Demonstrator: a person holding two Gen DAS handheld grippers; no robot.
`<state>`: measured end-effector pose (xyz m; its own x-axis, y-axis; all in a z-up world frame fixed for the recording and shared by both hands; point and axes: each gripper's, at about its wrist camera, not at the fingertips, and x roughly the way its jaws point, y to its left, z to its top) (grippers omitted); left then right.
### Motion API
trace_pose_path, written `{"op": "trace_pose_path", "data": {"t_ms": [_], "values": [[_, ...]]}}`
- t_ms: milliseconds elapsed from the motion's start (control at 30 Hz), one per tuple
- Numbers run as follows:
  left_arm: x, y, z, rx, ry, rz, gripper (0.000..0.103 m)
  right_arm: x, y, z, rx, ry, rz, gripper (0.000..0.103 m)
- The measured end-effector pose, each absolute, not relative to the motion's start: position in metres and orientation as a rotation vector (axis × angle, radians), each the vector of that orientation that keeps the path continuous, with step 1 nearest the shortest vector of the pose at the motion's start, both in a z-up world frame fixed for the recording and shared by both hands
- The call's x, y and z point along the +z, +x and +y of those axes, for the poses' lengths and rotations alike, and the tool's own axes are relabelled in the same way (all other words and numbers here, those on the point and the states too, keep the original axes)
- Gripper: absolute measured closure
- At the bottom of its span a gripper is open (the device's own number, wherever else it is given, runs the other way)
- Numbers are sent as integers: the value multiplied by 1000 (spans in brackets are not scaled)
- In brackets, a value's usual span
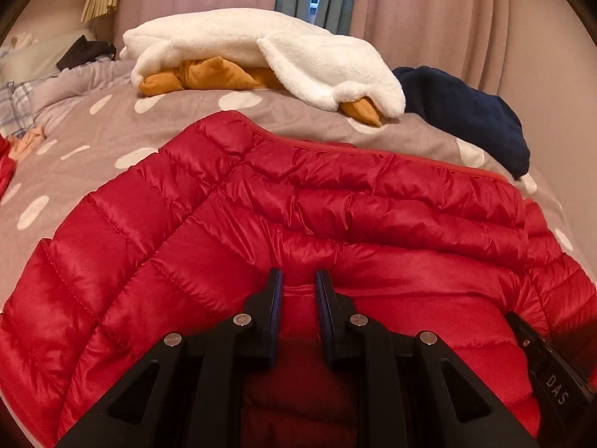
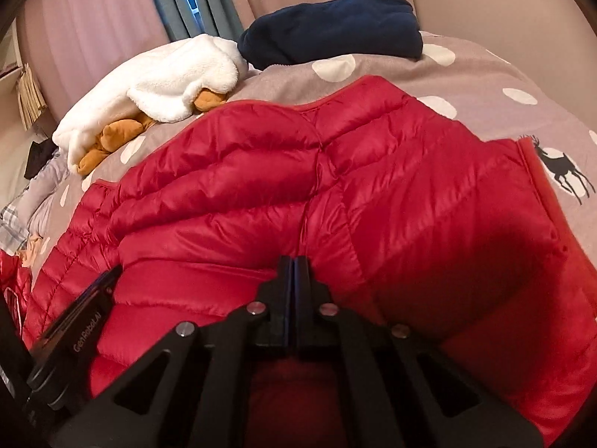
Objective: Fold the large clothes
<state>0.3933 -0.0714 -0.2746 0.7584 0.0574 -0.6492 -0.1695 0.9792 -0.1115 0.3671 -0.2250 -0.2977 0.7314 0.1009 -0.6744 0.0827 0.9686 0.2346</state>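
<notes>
A red quilted down jacket [image 1: 298, 201] lies spread on the bed and fills the lower half of both views [image 2: 373, 186]. My left gripper [image 1: 298, 280] sits over its near edge with a narrow gap between the fingers and red fabric showing in the gap; the right gripper's body shows at the lower right of that view [image 1: 552, 373]. My right gripper [image 2: 294, 265] has its fingers pressed together at the jacket's near edge; whether fabric is pinched is hidden. The left gripper's body shows at the lower left [image 2: 74, 336].
The bed has a mauve cover with white dots [image 1: 112, 130] and a deer print [image 2: 563, 171]. At the back lie a white fleece [image 1: 261, 48] over an orange garment [image 1: 209, 74], and a navy garment [image 2: 335, 30]. Curtains [image 1: 447, 18] hang behind.
</notes>
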Motion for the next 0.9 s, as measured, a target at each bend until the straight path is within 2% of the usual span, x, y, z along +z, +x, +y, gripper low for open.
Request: {"op": "trace_pose_path", "data": {"t_ms": [567,767,867,900], "values": [[-272,388,-73,134,-161,678,82,-298,363,-228,11,262,735,103],[-252,357,-56,159,-222,666,82,-280,354,-228,-4,214,776,103],[-234,334,-47,185,-216,652,82,-261,329,-239,-23,266,757,94],[-228,326,-41,187,-231,642,82,-253,320,-245,-39,279,751,86]]}}
